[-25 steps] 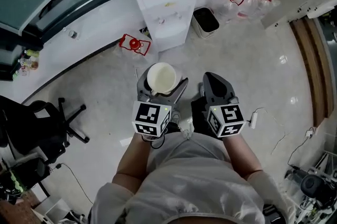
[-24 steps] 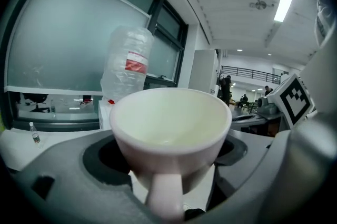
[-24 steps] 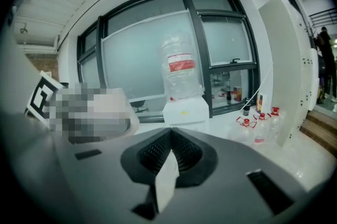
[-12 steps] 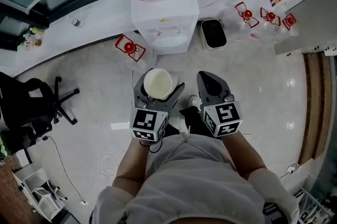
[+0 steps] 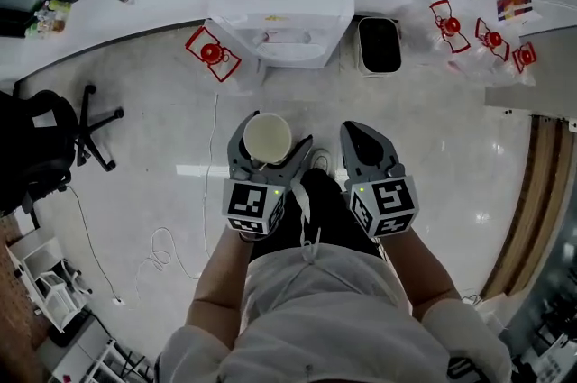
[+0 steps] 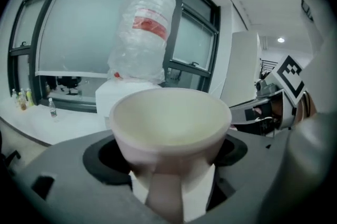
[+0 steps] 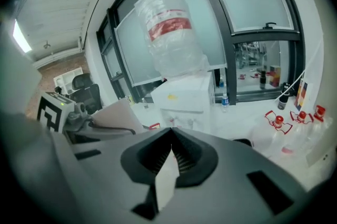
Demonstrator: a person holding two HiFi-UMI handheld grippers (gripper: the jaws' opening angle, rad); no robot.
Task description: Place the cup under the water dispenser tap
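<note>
Carrying the cup [image 5: 268, 138] level and aiming low at the water dispenser [image 5: 279, 12], well ahead in the head view, seems wise. In the left gripper view, the left hand-held gripper [image 6: 169, 162] pinches the cream, empty, upright cup below its rim. In the right gripper view, the right hand-held gripper [image 7: 169, 155] is pressed together, empty.

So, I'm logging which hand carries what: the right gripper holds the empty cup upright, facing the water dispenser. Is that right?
Not quite. The left gripper holds it: the left gripper view shows its jaws closed on the cup, which is empty, upright and facing the water dispenser. The right gripper is shut on nothing.
</note>
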